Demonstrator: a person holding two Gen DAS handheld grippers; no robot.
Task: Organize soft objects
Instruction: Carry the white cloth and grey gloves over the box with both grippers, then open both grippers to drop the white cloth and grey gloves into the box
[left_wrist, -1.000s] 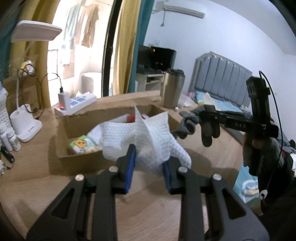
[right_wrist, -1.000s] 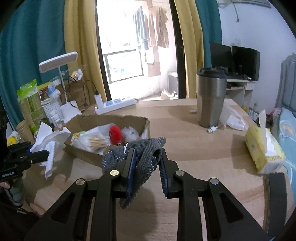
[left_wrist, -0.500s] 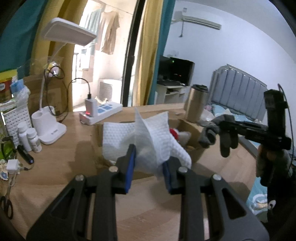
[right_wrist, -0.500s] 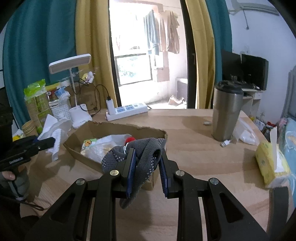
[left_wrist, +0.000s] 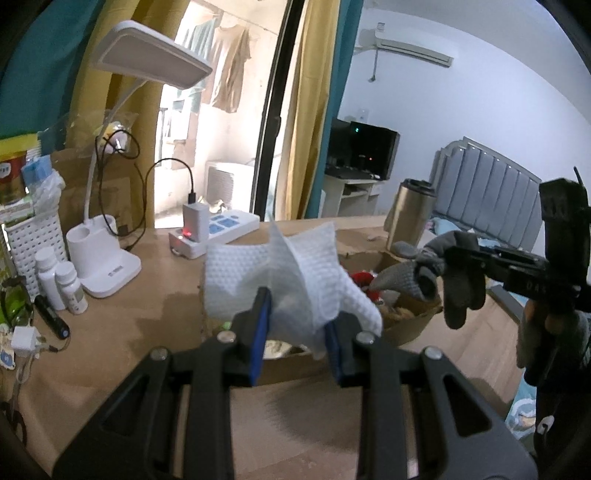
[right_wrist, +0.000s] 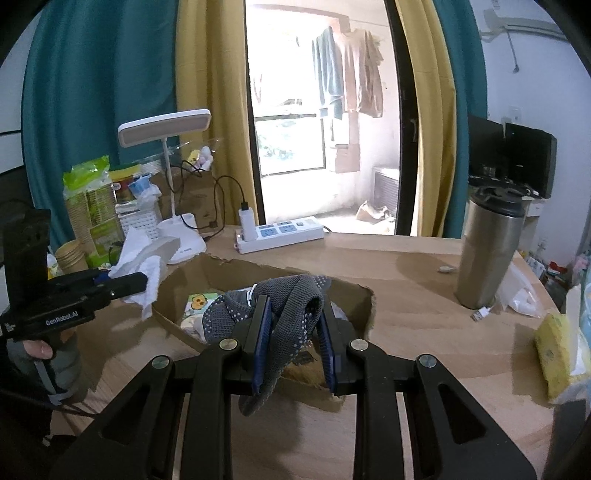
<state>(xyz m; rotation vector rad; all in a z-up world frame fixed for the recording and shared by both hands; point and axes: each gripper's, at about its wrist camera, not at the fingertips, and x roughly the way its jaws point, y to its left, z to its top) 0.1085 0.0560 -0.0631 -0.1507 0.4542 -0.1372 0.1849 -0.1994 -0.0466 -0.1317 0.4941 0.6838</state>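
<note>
My left gripper (left_wrist: 297, 325) is shut on a white dimpled cloth (left_wrist: 280, 273), held in the air over the near end of an open cardboard box (left_wrist: 413, 325). The cloth also shows in the right wrist view (right_wrist: 142, 266). My right gripper (right_wrist: 293, 328) is shut on a grey dotted sock (right_wrist: 284, 314), held above the box (right_wrist: 354, 295). In the left wrist view the sock (left_wrist: 439, 269) hangs from that gripper at the right. The box holds a small yellow packet (right_wrist: 199, 302) and a red item (left_wrist: 364, 278).
A steel tumbler (right_wrist: 489, 247), a white power strip (right_wrist: 280, 232) and a desk lamp (left_wrist: 107, 258) stand on the wooden table (right_wrist: 424, 339). Small bottles (left_wrist: 62, 284) and a white basket (left_wrist: 33, 240) are at the left. A yellow tissue pack (right_wrist: 554, 350) lies at the right.
Both grippers have risen and pulled back from the box with their cloth and sock still held. The left view has swung leftward, bringing the lamp and bottles into view.
</note>
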